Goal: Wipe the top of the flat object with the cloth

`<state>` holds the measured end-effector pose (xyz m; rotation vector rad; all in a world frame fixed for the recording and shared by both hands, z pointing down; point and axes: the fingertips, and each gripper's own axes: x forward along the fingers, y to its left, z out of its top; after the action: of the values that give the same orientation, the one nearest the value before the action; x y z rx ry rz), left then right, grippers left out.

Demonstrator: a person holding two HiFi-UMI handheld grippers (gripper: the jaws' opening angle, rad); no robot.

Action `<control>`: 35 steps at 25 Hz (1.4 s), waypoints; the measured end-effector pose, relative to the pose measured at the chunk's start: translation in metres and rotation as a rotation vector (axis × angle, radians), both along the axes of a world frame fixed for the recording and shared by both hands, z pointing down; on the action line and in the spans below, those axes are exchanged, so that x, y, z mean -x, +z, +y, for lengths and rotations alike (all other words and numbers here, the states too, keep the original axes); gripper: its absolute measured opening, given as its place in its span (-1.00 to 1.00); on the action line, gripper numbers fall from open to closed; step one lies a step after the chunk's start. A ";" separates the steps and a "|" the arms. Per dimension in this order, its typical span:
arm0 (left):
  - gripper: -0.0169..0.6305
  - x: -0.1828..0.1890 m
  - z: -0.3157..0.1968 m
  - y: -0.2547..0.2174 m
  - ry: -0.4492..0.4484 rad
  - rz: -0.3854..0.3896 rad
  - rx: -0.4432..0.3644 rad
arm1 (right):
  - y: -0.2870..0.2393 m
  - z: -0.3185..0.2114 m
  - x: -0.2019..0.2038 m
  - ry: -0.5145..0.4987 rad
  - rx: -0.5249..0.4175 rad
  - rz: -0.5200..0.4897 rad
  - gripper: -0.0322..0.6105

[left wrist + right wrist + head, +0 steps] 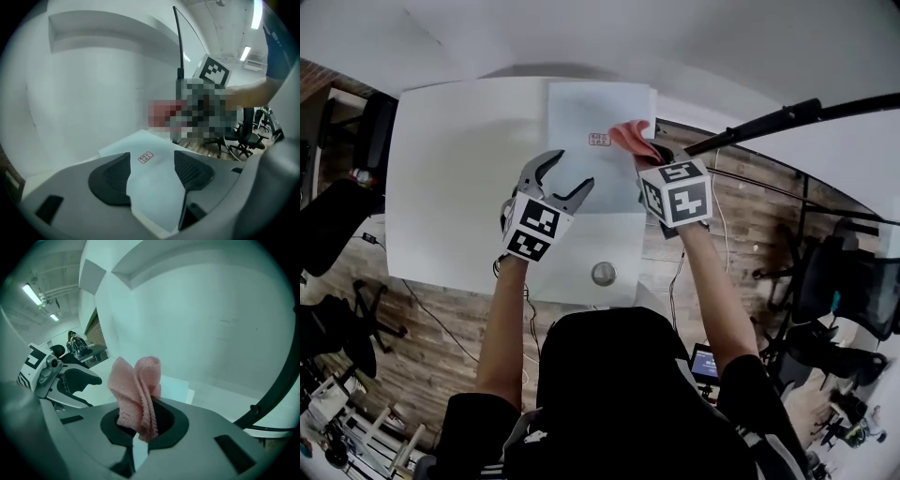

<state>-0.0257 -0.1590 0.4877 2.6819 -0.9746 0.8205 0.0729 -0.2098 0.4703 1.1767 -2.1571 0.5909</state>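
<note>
A flat pale-blue sheet with a small red-and-white label lies on the white table. My left gripper hovers over the sheet's near left part, jaws open, nothing between them; the sheet and label show through the gap in the left gripper view. My right gripper is at the sheet's right edge, shut on a bunched pink cloth. In the right gripper view the cloth stands up from between the pads.
A round metal fitting sits in the table near its front edge. A black boom arm crosses the upper right. Office chairs stand on the wood floor to the right, more gear to the left.
</note>
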 end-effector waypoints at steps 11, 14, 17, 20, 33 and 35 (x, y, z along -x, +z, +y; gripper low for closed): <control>-0.33 -0.003 -0.009 -0.125 -0.037 0.174 -0.155 | -0.108 0.009 0.026 0.006 -0.191 -0.109 -0.76; -0.45 0.001 -0.005 -0.153 -0.045 0.176 -0.199 | -0.136 0.015 0.034 0.013 -0.235 -0.159 -0.76; -0.59 0.004 -0.005 -0.186 -0.047 0.164 -0.261 | -0.164 0.020 0.037 0.018 -0.283 -0.190 -0.76; -0.71 0.012 -0.005 -0.220 -0.073 0.221 -0.313 | -0.191 0.025 0.039 0.018 -0.338 -0.202 -0.76; -0.90 0.017 0.016 -0.298 -0.136 0.294 -0.442 | -0.262 0.049 0.038 0.041 -0.494 -0.261 -0.76; -0.91 0.016 0.019 -0.303 -0.134 0.302 -0.447 | -0.268 0.052 0.038 0.040 -0.502 -0.279 -0.76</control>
<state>-0.0420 -0.1401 0.1843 2.9304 -1.3687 0.1718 0.0344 -0.1581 0.2024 1.4666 -2.6216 0.2396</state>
